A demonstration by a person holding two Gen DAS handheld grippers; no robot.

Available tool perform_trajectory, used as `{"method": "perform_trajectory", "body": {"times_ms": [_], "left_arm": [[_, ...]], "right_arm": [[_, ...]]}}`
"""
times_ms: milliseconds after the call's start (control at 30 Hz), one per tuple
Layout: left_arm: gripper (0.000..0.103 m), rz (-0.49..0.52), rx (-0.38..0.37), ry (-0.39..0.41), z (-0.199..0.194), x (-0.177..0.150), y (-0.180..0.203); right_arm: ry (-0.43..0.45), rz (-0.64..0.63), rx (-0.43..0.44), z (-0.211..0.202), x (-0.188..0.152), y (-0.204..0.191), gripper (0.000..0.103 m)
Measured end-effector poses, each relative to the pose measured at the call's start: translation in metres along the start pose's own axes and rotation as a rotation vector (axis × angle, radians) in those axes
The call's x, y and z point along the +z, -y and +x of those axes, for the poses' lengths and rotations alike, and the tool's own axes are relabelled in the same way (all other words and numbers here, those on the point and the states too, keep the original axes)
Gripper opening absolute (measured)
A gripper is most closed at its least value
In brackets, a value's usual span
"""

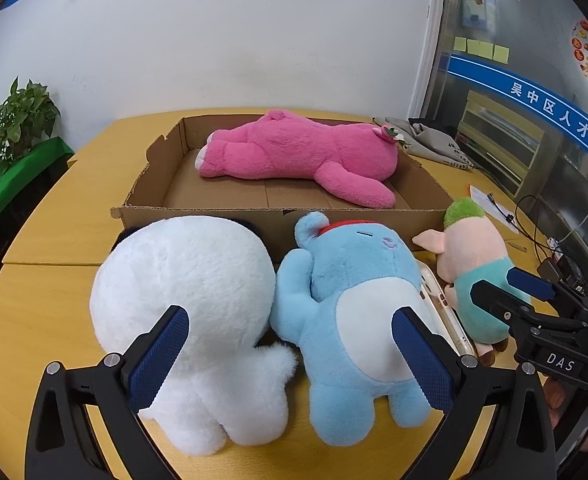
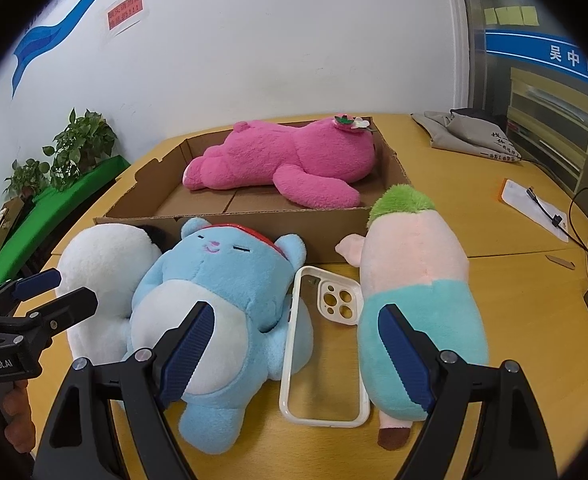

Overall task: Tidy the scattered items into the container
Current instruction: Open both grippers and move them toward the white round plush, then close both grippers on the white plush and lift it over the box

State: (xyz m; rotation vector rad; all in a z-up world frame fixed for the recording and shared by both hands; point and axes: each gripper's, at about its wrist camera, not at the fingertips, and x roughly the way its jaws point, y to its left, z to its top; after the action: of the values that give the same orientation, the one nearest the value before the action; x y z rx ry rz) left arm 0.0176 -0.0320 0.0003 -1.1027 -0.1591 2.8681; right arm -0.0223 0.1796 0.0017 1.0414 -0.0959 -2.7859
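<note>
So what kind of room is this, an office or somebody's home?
Probably an office or public service centre, not a home: a blue sign with Chinese lettering on a glass partition, yellow sticky notes above it, and a red notice taped to the wall.

White plush (image 2: 94, 264) partly hidden behind blue plush (image 2: 214, 300).

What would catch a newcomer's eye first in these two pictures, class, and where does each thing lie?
First the pink plush toy, lying alone in the cardboard box at the back of the yellow table. Next the row before the box: a white plush, a blue bear on its back, a clear phone case and a pink-and-green plush. Both tools hang open in front of them.
</note>
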Motion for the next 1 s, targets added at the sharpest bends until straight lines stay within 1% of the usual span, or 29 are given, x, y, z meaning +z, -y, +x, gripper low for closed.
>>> {"method": "perform_trajectory", "body": {"times_ms": [333, 467, 600, 767, 833, 900, 933, 1000], "left_arm": [[0.103, -0.031, -0.009, 0.005, -0.002, -0.005, -0.016], [0.103, -0.045, -0.003, 0.017, -0.007, -0.005, -0.03], [0.103, -0.073, -0.002, 0.012, -0.007, -0.002, -0.055], [0.103, -0.112, -0.015, 0.002, 0.001, 0.006, -0.096], [0.103, -0.112, -0.035, -0.015, 0.011, 0.008, -0.109], [0.103, -0.114, -0.045, -0.049, 0.025, 0.007, -0.122], [0.103, -0.118, -0.057, -0.069, 0.033, 0.006, -0.129], [0.103, -0.155, -0.15, -0.094, 0.044, 0.005, -0.141]], "right_arm": [[-0.018, -0.012, 0.005, 0.008, 0.0, -0.01, 0.084], [-0.014, -0.037, 0.034, 0.01, 0.001, -0.021, 0.084], [0.003, -0.086, 0.113, 0.009, 0.001, -0.037, 0.084], [0.026, -0.226, 0.26, 0.009, 0.006, -0.076, 0.084], [0.029, -0.273, 0.324, 0.012, 0.009, -0.093, 0.084], [0.04, -0.321, 0.38, 0.017, 0.013, -0.111, 0.084], [0.041, -0.344, 0.399, 0.023, 0.016, -0.121, 0.084], [0.024, -0.364, 0.435, 0.032, 0.019, -0.134, 0.084]]}}
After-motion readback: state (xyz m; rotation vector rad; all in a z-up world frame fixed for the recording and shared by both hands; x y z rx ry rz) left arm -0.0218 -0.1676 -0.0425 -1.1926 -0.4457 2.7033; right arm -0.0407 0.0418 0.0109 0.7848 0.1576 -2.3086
